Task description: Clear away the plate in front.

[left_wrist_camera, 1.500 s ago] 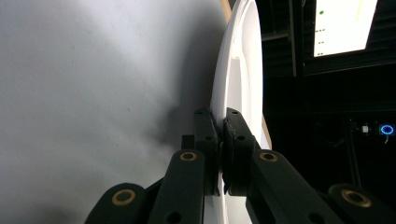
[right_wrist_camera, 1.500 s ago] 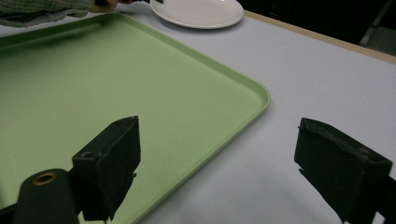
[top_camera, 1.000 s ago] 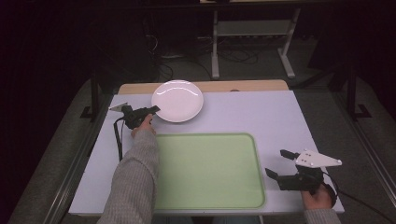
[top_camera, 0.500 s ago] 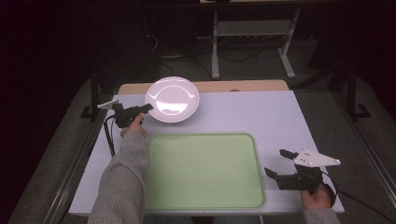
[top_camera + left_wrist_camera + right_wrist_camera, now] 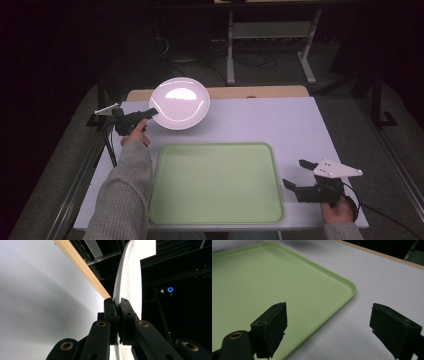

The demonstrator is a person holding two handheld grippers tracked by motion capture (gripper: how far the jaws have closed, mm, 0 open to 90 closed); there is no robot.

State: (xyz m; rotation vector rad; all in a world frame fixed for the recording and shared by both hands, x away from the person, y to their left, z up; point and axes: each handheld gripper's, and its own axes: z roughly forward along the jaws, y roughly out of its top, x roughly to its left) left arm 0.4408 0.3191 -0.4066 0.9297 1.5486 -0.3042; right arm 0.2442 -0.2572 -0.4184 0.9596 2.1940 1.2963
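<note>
plate (image 5: 180, 103): upper left of the high view, off the table (image 5: 310, 125), tilted, rim pinched
left gripper (image 5: 148, 113): clamped on the plate's left rim
right gripper (image 5: 299, 176): jaws apart, holding nothing, lower right beside the tray (image 5: 215, 215)
step: likely carrying the plate to the tray
advice: level it, lower it slowly, and loosen the grip only once it rests flat

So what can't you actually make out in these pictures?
- Underside of the white plate: in the high view it faces away, held by its edge in the left gripper.
- Plate's far rim: cut off by the top edge of the left gripper view.
- Green tray: mostly cropped in the right gripper view, behind the open right gripper.
- Background beyond the table: too dark.
</note>
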